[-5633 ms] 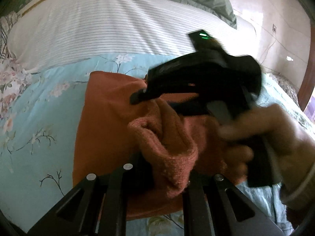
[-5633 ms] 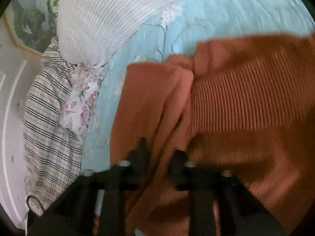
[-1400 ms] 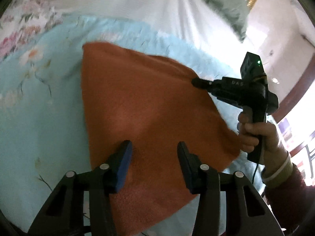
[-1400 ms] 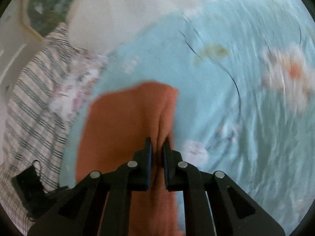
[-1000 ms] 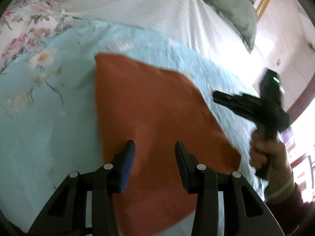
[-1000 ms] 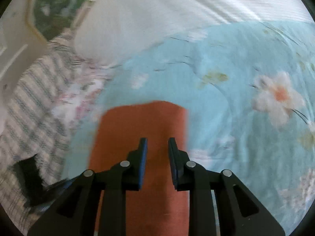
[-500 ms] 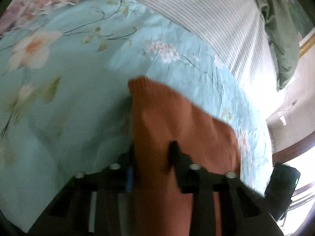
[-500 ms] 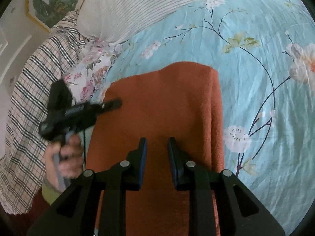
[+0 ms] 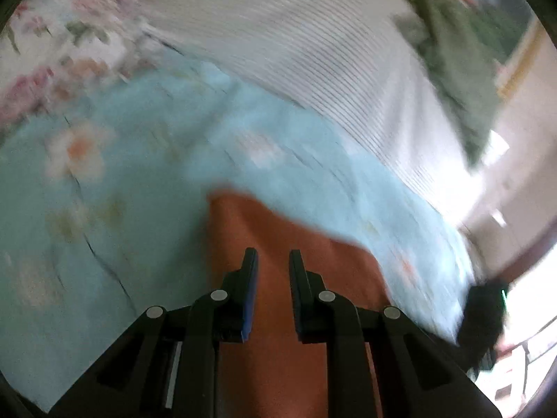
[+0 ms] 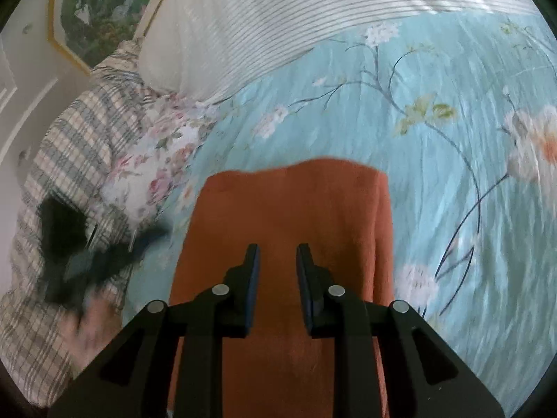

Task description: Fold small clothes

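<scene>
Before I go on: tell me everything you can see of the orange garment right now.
The orange garment is a rust-coloured, fuzzy knit, folded into a flat, roughly rectangular stack with a doubled layer showing along its right edge. It lies on the light blue flowered bedspread, near a striped pillow. Both grippers point over it with a gap between their fingers; neither visibly pinches cloth. The left wrist view is blurred, showing only its far corner.

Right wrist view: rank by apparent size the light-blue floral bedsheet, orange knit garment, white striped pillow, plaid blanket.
1. Light-blue floral bedsheet
2. Orange knit garment, though it lies nearest the camera
3. White striped pillow and plaid blanket look alike; both are cropped, so unranked.
</scene>
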`<action>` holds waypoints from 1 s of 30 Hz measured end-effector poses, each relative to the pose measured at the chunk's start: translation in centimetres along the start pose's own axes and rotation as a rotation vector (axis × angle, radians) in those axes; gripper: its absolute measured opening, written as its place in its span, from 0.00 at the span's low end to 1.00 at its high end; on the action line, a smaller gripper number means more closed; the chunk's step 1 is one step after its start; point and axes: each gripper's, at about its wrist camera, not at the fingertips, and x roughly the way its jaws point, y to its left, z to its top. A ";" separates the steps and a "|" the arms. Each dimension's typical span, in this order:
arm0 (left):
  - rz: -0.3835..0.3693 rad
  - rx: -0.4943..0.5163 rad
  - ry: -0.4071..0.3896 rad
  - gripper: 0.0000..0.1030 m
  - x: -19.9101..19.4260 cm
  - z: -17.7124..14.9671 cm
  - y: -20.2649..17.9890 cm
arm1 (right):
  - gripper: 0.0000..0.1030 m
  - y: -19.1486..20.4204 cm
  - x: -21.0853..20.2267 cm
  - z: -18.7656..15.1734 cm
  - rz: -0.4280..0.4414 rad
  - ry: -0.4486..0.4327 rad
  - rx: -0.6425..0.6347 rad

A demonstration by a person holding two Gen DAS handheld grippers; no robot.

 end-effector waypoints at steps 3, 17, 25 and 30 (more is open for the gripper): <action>-0.005 0.077 0.066 0.16 0.3 -4.1 -1.9 | 0.23 -0.9 1.2 0.6 -0.078 -0.002 0.018; 0.112 0.057 0.078 0.01 0.0 -7.8 -0.6 | 0.04 -1.4 -2.5 -1.4 -0.055 -0.030 0.016; 0.057 0.117 0.091 0.03 -4.9 -14.1 -1.9 | 0.04 -1.0 -5.2 -7.8 -0.055 0.046 -0.030; 0.085 0.125 0.084 0.02 -5.1 -16.2 -1.3 | 0.04 -2.6 -4.6 -9.2 -0.087 0.043 0.008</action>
